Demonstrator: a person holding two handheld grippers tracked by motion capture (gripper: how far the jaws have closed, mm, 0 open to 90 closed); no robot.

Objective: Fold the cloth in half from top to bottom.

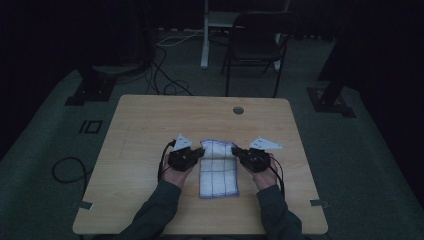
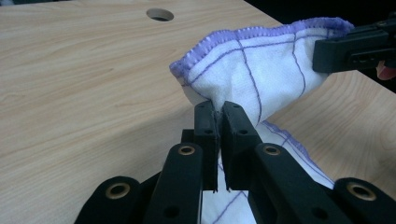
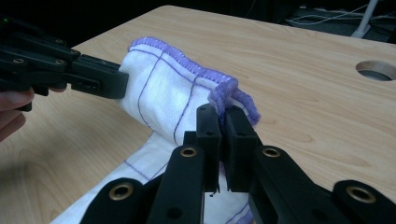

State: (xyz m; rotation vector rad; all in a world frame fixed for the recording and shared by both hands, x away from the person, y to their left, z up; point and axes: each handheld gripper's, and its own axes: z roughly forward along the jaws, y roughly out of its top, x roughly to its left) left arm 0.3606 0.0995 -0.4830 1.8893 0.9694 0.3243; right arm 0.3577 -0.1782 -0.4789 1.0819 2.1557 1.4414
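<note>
You have the white cloth [image 1: 218, 167] with purple grid lines lying at the near middle of the table [image 1: 150, 130], its far edge lifted off the wood. Your left tool [image 2: 218, 112] is clamped on the far-left corner and your right tool [image 3: 223, 116] is pinched shut on the far-right corner. This looks like the start of a fold: likely next, carry both corners together toward 6 o'clock, keeping them level and the edge taut, so the hem lands squarely on the near edge.
</note>
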